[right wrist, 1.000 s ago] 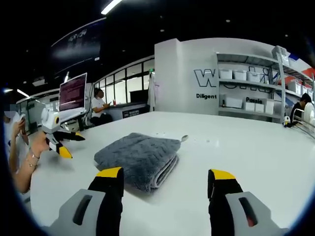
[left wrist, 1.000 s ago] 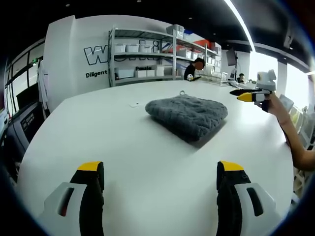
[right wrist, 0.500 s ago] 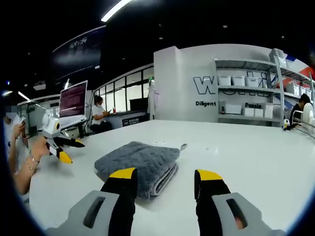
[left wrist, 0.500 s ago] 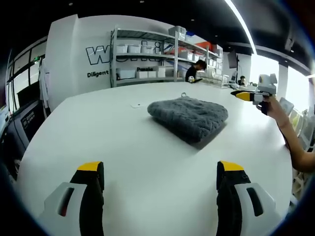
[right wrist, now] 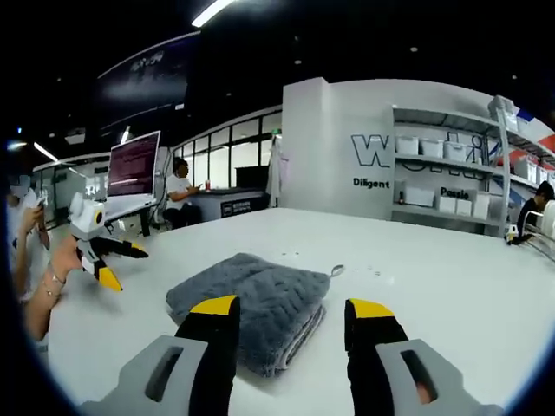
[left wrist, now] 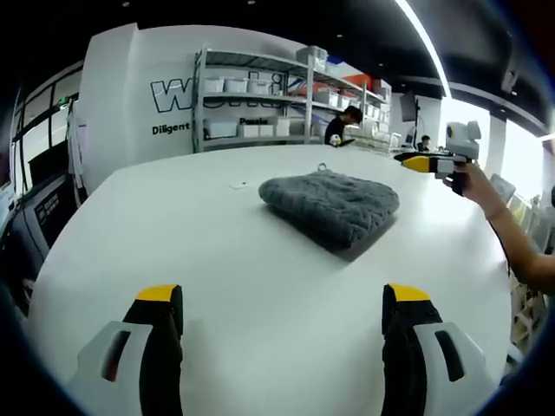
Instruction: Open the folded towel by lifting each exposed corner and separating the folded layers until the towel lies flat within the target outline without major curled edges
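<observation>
On the white table [left wrist: 173,225] lies the folded grey towel [left wrist: 331,204], both tools spread, gripping nothing.

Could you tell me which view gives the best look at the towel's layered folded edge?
The right gripper view: the towel lies close, and its stacked layers show along the near right edge. In the left gripper view the towel sits farther off on the table, showing mostly its textured top.

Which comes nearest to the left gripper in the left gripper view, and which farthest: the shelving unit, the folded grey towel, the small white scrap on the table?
1. Folded grey towel, middle of the table, right of centre.
2. Small white scrap, just beyond the towel's left side.
3. Shelving unit, against the back wall, past the table's far edge.
</observation>
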